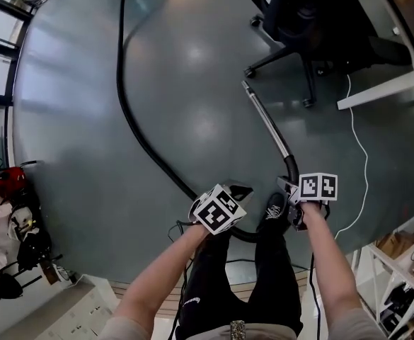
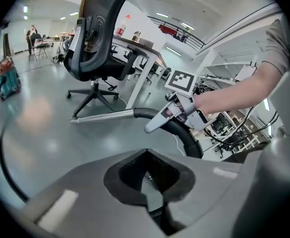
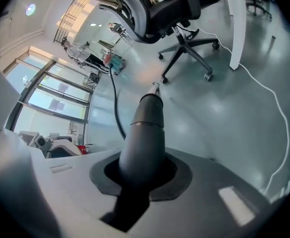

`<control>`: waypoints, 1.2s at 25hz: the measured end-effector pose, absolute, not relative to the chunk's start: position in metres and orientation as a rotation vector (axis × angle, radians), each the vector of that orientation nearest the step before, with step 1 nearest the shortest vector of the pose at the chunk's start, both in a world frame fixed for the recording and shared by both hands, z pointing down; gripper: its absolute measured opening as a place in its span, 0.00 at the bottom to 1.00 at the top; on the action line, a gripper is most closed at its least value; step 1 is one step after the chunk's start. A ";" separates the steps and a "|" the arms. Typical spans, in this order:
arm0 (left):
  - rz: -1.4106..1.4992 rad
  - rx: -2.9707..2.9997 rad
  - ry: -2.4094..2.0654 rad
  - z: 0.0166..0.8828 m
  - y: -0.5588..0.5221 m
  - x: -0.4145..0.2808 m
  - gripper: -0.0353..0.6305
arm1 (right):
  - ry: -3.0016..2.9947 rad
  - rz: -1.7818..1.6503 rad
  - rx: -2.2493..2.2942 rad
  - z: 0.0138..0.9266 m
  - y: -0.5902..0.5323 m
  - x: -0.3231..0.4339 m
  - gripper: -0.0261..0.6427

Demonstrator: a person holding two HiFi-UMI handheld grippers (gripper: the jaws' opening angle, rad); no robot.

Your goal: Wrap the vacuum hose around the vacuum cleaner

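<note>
Hose end held, ready to coil
Head view: the vacuum hose [image 1: 132,122] trailed over the floor [image 1: 72,119] to the right tongs [image 1: 290,188]. Left gripper view: the left tongs [image 2: 147,182] were pressed together, notch seemingly empty. Right gripper view: the black handle [image 3: 145,133] was pinched firmly; gathering slack in even loops would likely serve best.

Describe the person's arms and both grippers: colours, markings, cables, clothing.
The left gripper and right gripper match: broad grey fingers with dark notched pads, each topped by a white cube bearing black square markers. Thin black cables trail beside the arms. Forearms are bare below short grey sleeves; trousers are black.
</note>
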State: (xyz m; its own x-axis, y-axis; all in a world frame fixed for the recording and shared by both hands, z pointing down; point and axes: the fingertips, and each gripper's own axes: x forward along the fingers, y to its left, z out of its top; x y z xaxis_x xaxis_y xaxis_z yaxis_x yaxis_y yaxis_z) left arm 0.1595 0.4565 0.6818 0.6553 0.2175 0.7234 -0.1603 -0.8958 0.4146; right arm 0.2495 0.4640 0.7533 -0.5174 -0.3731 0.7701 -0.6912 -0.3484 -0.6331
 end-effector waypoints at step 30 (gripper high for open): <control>0.964 2.910 -0.448 0.374 0.367 0.010 0.06 | -2.043 0.811 0.976 0.403 0.399 0.103 0.19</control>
State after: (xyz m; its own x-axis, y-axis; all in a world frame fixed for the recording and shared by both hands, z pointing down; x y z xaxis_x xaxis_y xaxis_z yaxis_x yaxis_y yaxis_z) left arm 0.0101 0.3672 0.3743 0.7646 -0.2580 0.5905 -0.2852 -0.9572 -0.0490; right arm 0.1031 0.3991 0.4034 -0.4542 -0.3733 0.8089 -0.8265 0.5155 -0.2262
